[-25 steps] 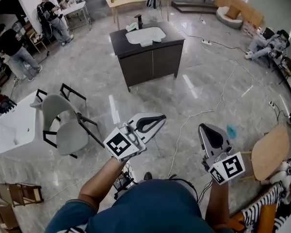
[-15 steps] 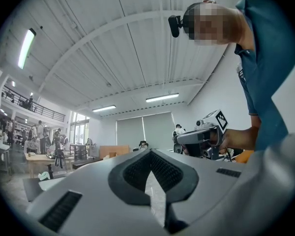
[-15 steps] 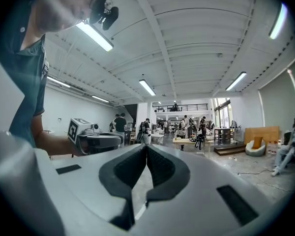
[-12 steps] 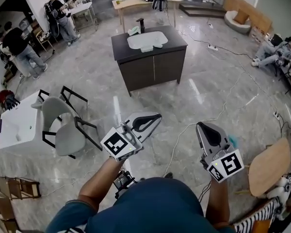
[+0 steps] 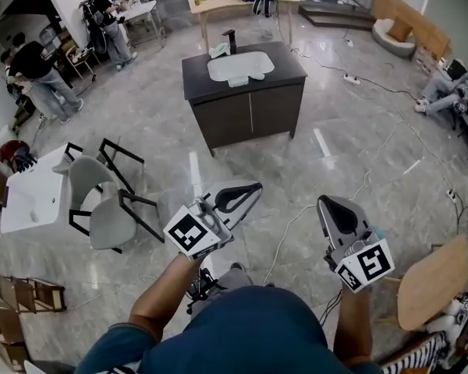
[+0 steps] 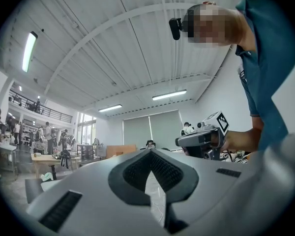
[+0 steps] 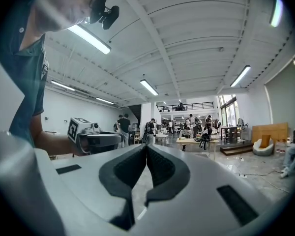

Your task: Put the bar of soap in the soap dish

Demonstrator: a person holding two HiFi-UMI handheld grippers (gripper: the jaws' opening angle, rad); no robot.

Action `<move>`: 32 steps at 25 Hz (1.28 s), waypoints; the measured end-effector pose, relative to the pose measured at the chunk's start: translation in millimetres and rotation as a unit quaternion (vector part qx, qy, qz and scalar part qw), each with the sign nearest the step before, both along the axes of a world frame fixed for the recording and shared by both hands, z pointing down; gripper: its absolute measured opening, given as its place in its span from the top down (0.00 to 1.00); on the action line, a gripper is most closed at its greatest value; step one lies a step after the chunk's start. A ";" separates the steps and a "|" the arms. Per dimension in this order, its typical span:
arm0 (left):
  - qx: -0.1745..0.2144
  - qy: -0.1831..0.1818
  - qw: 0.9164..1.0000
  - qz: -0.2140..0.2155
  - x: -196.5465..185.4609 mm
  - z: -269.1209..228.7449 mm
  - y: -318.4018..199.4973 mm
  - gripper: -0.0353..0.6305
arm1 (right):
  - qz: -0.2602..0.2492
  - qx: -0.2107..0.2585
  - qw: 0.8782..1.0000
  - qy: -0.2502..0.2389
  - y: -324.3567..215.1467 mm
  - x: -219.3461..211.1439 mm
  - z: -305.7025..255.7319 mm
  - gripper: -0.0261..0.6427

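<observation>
A dark cabinet (image 5: 246,104) with a white basin (image 5: 240,66) and a black tap (image 5: 232,40) stands some way ahead across the floor. Small pale items lie around the basin, too small to tell as soap or dish. My left gripper (image 5: 256,185) is held level before the body, its jaws shut with nothing between them; its own view shows the pads (image 6: 163,171) meeting at the tip. My right gripper (image 5: 325,203) is likewise level, shut and empty, its pads (image 7: 160,168) pressed together. Each gripper shows in the other's view: the right gripper (image 6: 201,139), the left gripper (image 7: 96,140).
A white basin unit (image 5: 27,201) and a grey chair (image 5: 101,205) stand at the left. A wooden chair seat (image 5: 433,275) is at the right. A cable (image 5: 292,224) runs over the marble floor. People stand at the far left (image 5: 35,72); a table (image 5: 226,2) is behind the cabinet.
The person has walked forward: the dark cabinet sits slightly lower and nearer in the head view, and the chairs have slid by. Both grippers keep the same pose, shut and empty.
</observation>
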State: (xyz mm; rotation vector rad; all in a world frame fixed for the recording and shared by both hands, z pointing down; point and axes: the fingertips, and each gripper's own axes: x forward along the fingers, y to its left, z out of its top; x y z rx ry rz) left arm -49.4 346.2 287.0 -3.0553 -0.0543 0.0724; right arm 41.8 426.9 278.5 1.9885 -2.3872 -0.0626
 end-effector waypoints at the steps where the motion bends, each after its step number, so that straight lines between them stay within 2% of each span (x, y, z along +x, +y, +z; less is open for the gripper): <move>1: 0.000 0.001 1.000 -0.001 2.6 0.7 -6.5 0.94 | 0.000 -0.002 1.000 0.000 -6.4 2.7 1.5 0.94; 6: -0.003 -0.002 1.000 0.011 19.6 9.7 -46.2 0.94 | 0.010 -0.005 1.000 -0.002 -44.6 18.4 5.2 0.94; 10: 0.002 0.019 1.000 0.020 31.4 -1.0 -86.6 0.94 | 0.021 -0.005 1.000 0.004 -81.9 28.4 -1.3 0.94; 19: 0.000 0.003 0.999 0.044 45.7 6.5 -159.0 0.94 | 0.047 -0.009 0.999 0.003 -157.7 43.9 2.2 0.94; 26: -0.010 0.006 0.999 0.040 67.2 12.6 -197.2 0.94 | 0.037 -0.023 0.999 0.001 -200.4 66.4 10.8 0.94; 32: -0.007 -0.007 1.000 0.007 102.5 17.3 -238.3 0.94 | 0.013 -0.021 1.000 -0.008 -243.3 106.5 16.7 0.94</move>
